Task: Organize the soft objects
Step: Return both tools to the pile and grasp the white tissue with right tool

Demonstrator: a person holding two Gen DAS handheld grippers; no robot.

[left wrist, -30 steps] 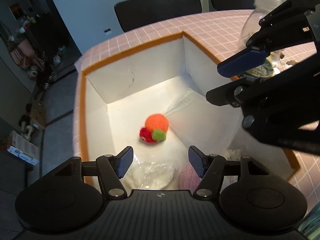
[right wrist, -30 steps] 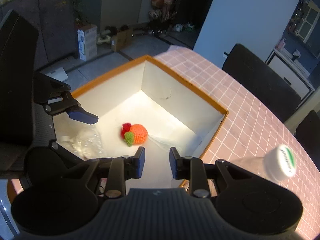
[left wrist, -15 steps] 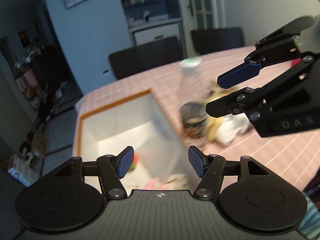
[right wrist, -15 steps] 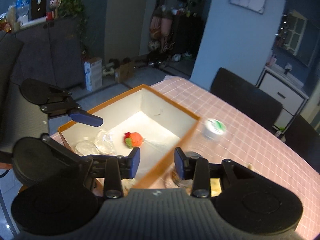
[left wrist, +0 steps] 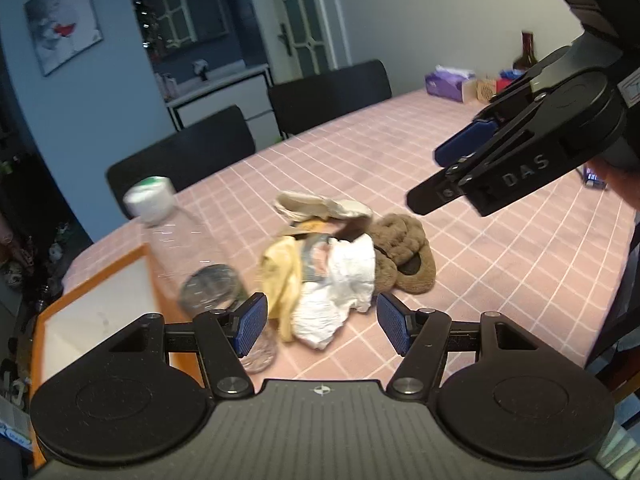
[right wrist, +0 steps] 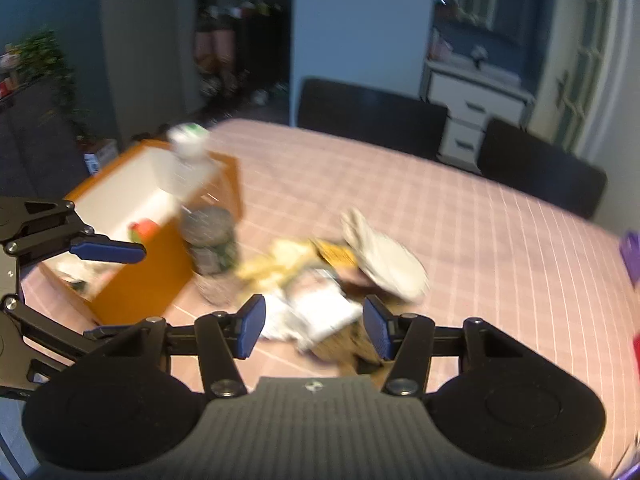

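Observation:
A pile of soft things lies on the pink checked table: a white cloth [left wrist: 340, 292], a yellow cloth [left wrist: 282, 276], a brown plush slipper [left wrist: 404, 256] and a cream piece [left wrist: 320, 204]. The pile shows blurred in the right wrist view [right wrist: 320, 280]. My left gripper [left wrist: 318, 324] is open and empty, just in front of the white cloth. My right gripper [right wrist: 316, 326] is open and empty above the pile's near side; it also shows in the left wrist view [left wrist: 520, 152]. The orange-rimmed white box [right wrist: 132, 280] holds an orange knitted toy [right wrist: 144, 228].
A clear plastic bottle [left wrist: 180, 248] with a white cap stands between the box [left wrist: 92, 300] and the pile. Black chairs [left wrist: 328, 92] line the far table edge. A purple tissue pack [left wrist: 448, 84] sits at the far right.
Both grippers have swung away from above the box to the pile of soft things on the table. The right gripper's jaws have opened wider. Both views are blurred by motion.

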